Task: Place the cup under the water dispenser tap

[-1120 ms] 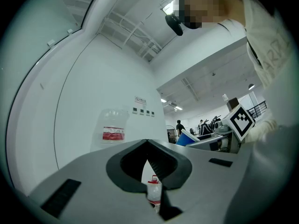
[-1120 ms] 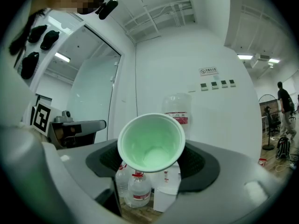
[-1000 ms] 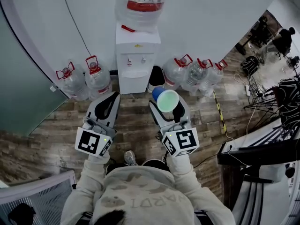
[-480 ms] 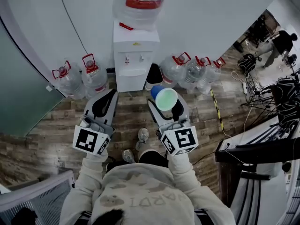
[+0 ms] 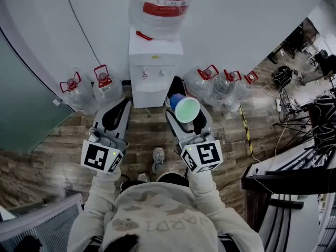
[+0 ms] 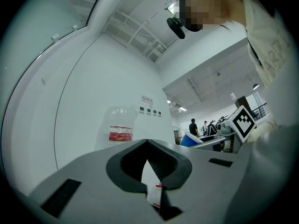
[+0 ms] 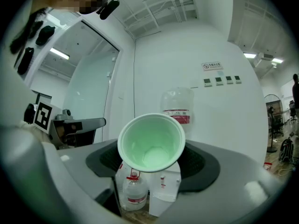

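Observation:
A cup (image 5: 187, 109), blue outside and pale green inside, lies on its side between the jaws of my right gripper (image 5: 186, 113), which is shut on it. In the right gripper view the cup (image 7: 150, 143) has its mouth toward the camera and fills the gap of the right gripper (image 7: 152, 149). The white water dispenser (image 5: 155, 72) stands against the wall ahead, with a big bottle (image 5: 164, 7) on top and its taps (image 5: 152, 73) above a recess. My left gripper (image 5: 126, 107) is level beside it, tips together and holding nothing. The left gripper (image 6: 147, 141) also shows tips together in its own view.
Spare water bottles stand on the wooden floor left (image 5: 86, 88) and right (image 5: 220, 85) of the dispenser. A black bin (image 5: 176, 84) sits at its right side. Cables and equipment (image 5: 310, 114) and a dark table (image 5: 289, 175) crowd the right. A glass wall (image 5: 21, 104) curves at left.
The person has stepped forward, and both grippers have come closer to the dispenser. The cup stays in the right gripper.

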Demonstrator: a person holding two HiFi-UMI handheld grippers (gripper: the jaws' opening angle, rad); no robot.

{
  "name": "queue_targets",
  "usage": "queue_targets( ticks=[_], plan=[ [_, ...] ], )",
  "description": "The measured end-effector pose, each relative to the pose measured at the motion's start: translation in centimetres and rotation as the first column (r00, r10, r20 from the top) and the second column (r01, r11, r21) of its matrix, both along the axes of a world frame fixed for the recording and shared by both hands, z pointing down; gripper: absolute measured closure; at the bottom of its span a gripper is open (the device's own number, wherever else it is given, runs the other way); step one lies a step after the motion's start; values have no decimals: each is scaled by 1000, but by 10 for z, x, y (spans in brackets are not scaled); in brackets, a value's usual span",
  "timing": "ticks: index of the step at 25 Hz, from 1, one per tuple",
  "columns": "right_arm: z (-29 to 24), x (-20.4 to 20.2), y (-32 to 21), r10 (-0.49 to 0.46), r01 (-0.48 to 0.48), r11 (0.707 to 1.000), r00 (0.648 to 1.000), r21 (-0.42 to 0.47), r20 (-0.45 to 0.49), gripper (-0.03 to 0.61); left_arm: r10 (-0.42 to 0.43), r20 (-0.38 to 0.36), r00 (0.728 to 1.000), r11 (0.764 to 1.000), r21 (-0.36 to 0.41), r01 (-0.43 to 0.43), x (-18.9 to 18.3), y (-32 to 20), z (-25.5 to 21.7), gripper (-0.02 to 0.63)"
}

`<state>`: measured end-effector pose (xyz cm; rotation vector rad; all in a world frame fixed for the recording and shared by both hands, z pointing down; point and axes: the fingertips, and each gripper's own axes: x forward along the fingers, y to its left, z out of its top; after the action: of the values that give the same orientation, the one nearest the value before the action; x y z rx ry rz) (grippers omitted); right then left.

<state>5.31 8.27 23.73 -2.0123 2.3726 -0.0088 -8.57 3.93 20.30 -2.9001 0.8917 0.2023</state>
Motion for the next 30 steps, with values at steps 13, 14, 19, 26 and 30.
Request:
queue_targets(
  ticks=[13, 14, 19, 26, 30],
  plan=[
    [-2, 48, -95, -66, 66, 998, 998, -1, 0, 225, -61, -20, 998, 998, 0, 61, 45, -86, -3, 609],
    [-1, 52, -102, -73, 73, 997, 997, -1, -2, 225, -65, -19, 998, 998, 0, 65, 49, -91, -3, 609],
    [4, 68, -131, -103, 103, 995, 995, -8, 11, 225, -95, -13, 995, 996, 0, 95, 64, -115, -1, 609],
    [14, 91, -168, -149, 150, 988, 989, -28, 16, 224, -138, -7, 990, 990, -4, 138, 85, -144, 6, 609],
    [25, 98, -187, -179, 180, 983, 984, -46, 16, 225, -171, -2, 985, 985, -8, 170, 92, -156, 11, 609]
  ],
)
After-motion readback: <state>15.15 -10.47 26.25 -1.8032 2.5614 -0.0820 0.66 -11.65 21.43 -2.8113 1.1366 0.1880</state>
